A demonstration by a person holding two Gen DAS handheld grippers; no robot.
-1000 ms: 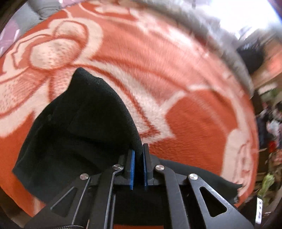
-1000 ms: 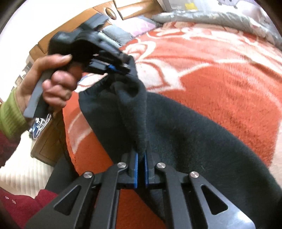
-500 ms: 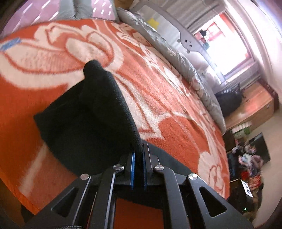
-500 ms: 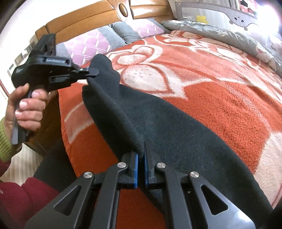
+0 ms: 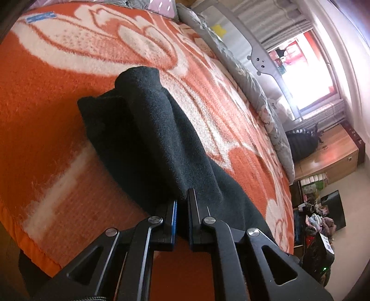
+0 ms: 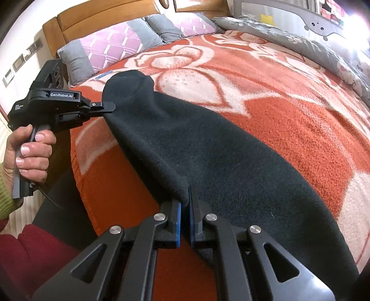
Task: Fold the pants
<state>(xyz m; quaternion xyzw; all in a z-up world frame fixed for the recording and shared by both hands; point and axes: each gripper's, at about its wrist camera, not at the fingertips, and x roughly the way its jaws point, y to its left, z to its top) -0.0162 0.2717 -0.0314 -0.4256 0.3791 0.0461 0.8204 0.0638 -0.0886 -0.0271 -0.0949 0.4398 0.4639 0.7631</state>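
The dark fleece pants (image 6: 208, 148) lie across the orange and cream blanket (image 6: 289, 111) on the bed. My right gripper (image 6: 185, 208) is shut on the near edge of the pants. My left gripper (image 5: 181, 208) is shut on another part of that edge; in the right wrist view it (image 6: 108, 108) pinches the cloth at the far left, held in a hand. The pants (image 5: 150, 139) rise in a fold ahead of the left gripper, and the edge is stretched between the two grippers.
Purple and grey pillows (image 6: 115, 46) and a wooden headboard (image 6: 104, 16) stand at the head of the bed. A grey quilt (image 6: 300, 44) and a bed rail (image 5: 254, 58) run along the far side. The bed's near edge (image 6: 78, 162) drops to the floor.
The two grippers have moved apart, pulling the pants' edge out straighter and lower toward the blanket. Both stay shut on the cloth.
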